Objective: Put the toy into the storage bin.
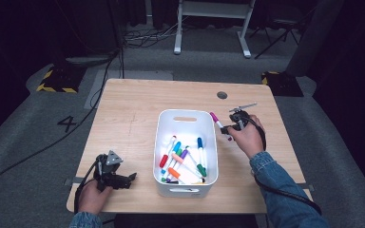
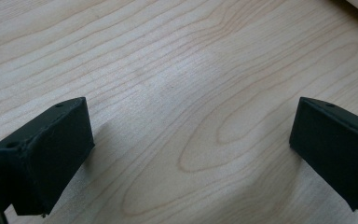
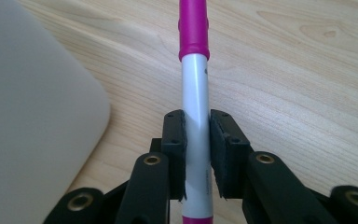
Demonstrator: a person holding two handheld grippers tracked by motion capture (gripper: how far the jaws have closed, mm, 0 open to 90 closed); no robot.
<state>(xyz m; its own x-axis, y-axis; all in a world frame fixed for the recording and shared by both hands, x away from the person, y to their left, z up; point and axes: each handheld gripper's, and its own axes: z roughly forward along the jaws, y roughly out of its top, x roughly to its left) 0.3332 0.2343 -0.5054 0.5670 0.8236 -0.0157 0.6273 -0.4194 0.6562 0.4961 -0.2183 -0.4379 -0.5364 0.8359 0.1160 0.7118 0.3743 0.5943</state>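
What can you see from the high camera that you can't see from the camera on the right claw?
High view: the white bin's inside, full of colored markers, and the left claw resting on the table.

Right claw view: both pads squeezing the white barrel of the pink-capped marker, shut tight on it.

Both: the pink-capped marker, the white bin beside it, the wooden table, and the right claw.

Table [image 1: 128, 123]: pale wood-grain top, smooth with a soft sheen. Bin [image 1: 186, 115]: white plastic, smooth, semi-gloss; magenta-capped marker [image 3: 195, 93] with glossy plastic barrel and cap. Right gripper [image 3: 196, 154]: matt black plastic links with brass-coloured rivets, rough-edged black pads; sleeve [image 1: 278, 185] of blue denim cloth.
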